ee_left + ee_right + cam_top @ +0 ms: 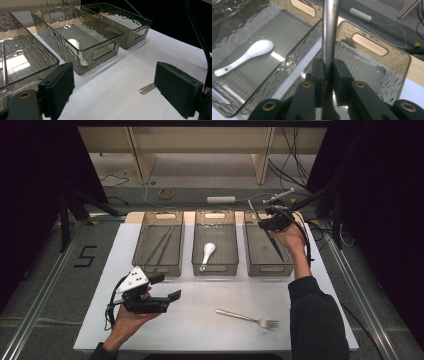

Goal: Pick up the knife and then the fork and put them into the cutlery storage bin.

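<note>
Pinching a slim metal utensil handle (pixel 329 32), your right gripper (pixel 328 72) has both pads pressed flat against the shaft, which runs straight up to 12 o'clock in the right gripper view; which utensil it is cannot be told there. In the high view that gripper (pixel 272 224) sits at about 1 o'clock on the table, over the far end of the right bin (pixel 260 265), with a dark thin piece slanting down into the bin below it. In the right gripper view, the same bin (pixel 397 72) lies beneath the jaws.

Your left gripper (pixel 167 287) has its jaws spread wide with nothing between them. It rests in your left hand (pixel 127 322) at about 7 o'clock on the white table (pixel 210 325), pointing toward 3 o'clock.

Out from there, the fork (pixel 247 318) lies flat on the table at about 5 o'clock, tines toward 3 o'clock, well apart from both grippers. In the left gripper view its handle end (pixel 147 88) shows just beside the right jaw.

The middle bin (pixel 215 265) at 12 o'clock holds a white spoon (pixel 207 254), bowl toward the far side. The left bin (pixel 150 265) at 11 o'clock holds long thin metal pieces (pixel 162 245), lying at a slant; what they are is too fine to tell.
</note>
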